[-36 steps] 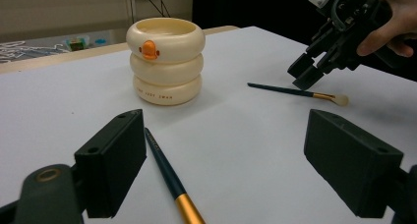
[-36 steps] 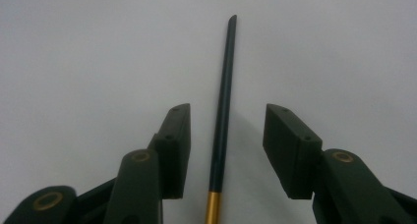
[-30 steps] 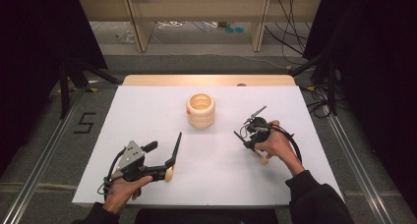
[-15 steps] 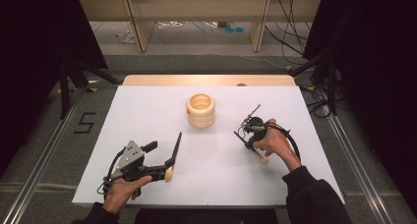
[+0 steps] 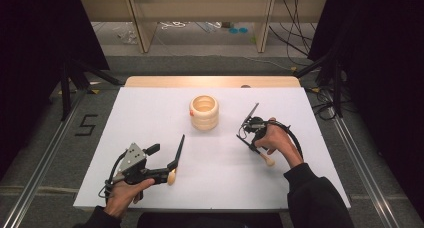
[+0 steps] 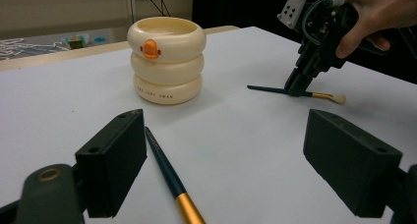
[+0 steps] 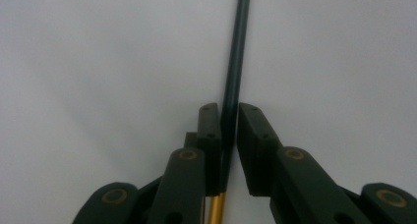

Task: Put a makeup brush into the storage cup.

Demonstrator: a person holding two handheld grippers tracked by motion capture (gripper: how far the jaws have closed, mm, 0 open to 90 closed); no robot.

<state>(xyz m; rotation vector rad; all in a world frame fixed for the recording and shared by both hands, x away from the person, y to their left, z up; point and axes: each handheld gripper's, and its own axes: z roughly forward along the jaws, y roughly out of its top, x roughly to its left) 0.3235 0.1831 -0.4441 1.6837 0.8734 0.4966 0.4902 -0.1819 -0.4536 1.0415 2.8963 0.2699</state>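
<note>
From the high view, your right gripper [image 5: 248, 130] sits right of the cup [image 5: 204, 112], tipped down onto the white surface [image 5: 150, 113], with a brush [image 5: 252, 114] running through its jaws: dark handle toward the far edge, pale bristle tip toward you by your right hand [image 5: 278, 142]. Your left gripper [image 5: 170, 163] rests low near the front edge, held in your left hand [image 5: 125, 193]. A second brush [image 5: 177, 155] lies by it, its pale tip close to the jaws.

In the left gripper view, your left jaws stand wide apart and released, holding nothing. The second brush [image 6: 169, 172] lies flat on the surface between them, nearer one pad, dark handle pointing toward the cup [image 6: 166, 59]. Farther off, your right gripper [image 6: 297, 89] points down with its jaws on the first brush [image 6: 275, 90], which lies on the surface.

In the right gripper view, your jaws have just been closing and now clench the brush [image 7: 235, 62] by its dark handle just above the gold ferrule, both pads against it.
</note>
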